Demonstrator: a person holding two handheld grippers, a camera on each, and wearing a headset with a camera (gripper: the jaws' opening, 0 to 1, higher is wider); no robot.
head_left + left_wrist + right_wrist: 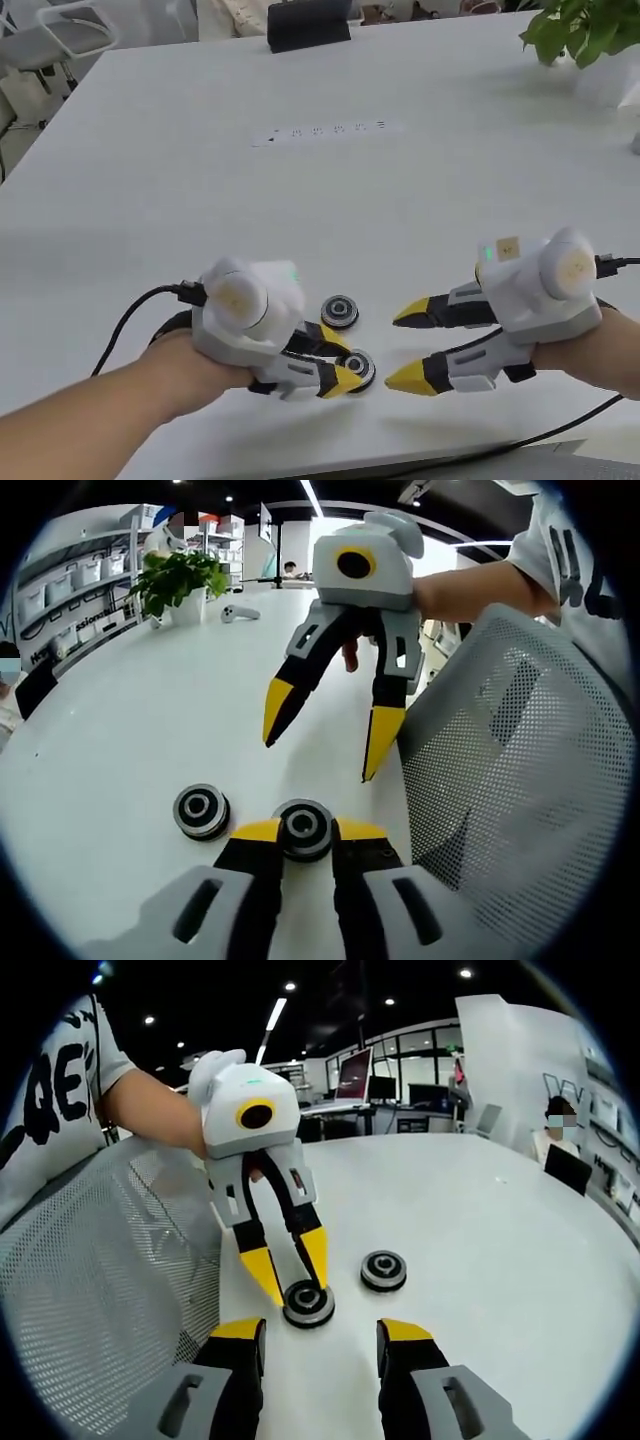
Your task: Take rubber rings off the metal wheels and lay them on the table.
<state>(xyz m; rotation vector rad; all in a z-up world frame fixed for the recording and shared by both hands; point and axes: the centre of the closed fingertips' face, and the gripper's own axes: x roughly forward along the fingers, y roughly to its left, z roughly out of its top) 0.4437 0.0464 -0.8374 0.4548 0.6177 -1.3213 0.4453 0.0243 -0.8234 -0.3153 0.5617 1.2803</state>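
Two metal wheels with black rubber rings lie flat near the front of the white table [200, 180]. My left gripper [345, 362] is shut on the nearer wheel [359, 369], its yellow tips pressing either side of the wheel [303, 828]. The second wheel [339, 311] lies free just beyond it, to the left in the left gripper view [201, 811]. My right gripper [408, 348] hovers open to the right, tips pointing at the held wheel [308, 1303], with nothing between its jaws [320, 1332]. The free wheel [383, 1270] lies right of it.
A socket strip [325, 130] is set into the table's middle. A potted plant [585, 30] stands at the far right corner and a black object [308, 25] at the far edge. A mesh chair [510, 780] sits close behind the table's front edge. Cables trail from both grippers.
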